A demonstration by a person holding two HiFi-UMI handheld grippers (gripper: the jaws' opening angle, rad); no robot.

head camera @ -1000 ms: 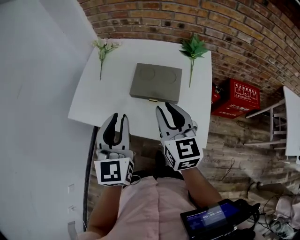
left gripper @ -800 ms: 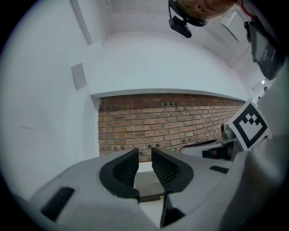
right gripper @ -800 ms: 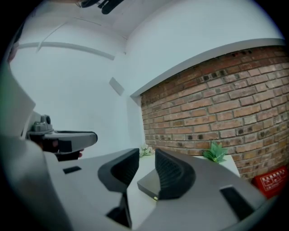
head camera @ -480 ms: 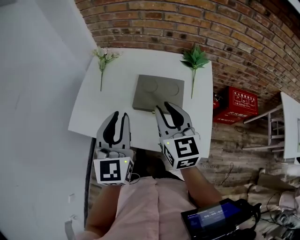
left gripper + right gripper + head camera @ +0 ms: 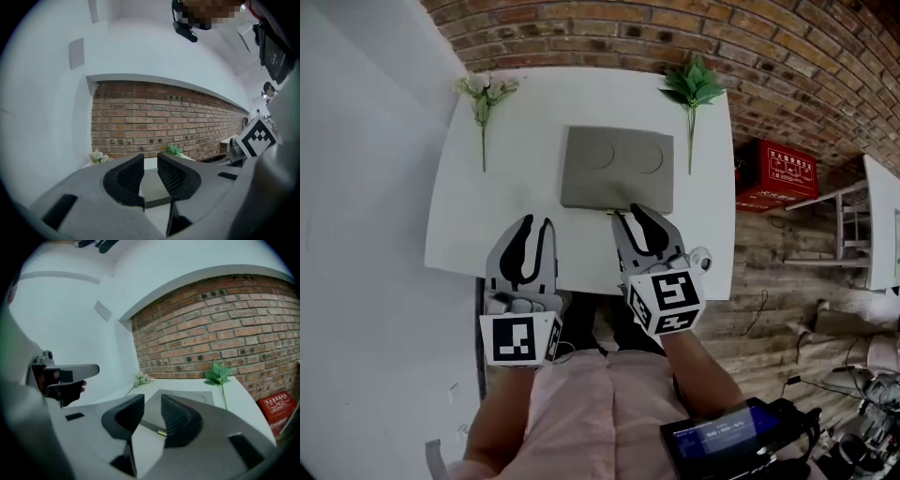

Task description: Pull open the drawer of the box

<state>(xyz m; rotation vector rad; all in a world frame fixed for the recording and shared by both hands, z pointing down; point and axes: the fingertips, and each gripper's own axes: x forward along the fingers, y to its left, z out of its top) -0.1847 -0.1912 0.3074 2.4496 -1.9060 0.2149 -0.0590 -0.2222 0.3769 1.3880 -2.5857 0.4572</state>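
Just beyond the right claw point(image 5: 628, 214) lies the box point(image 5: 617, 169).

The head view looks steeply down from above onto the table point(image 5: 478, 225), with the left claw point(image 5: 535, 223) and right claw point(image 5: 630, 214) close below. Each claw view looks low along its own jaws toward the brick wall point(image 5: 675, 37). All three share the box point(image 5: 617, 169).
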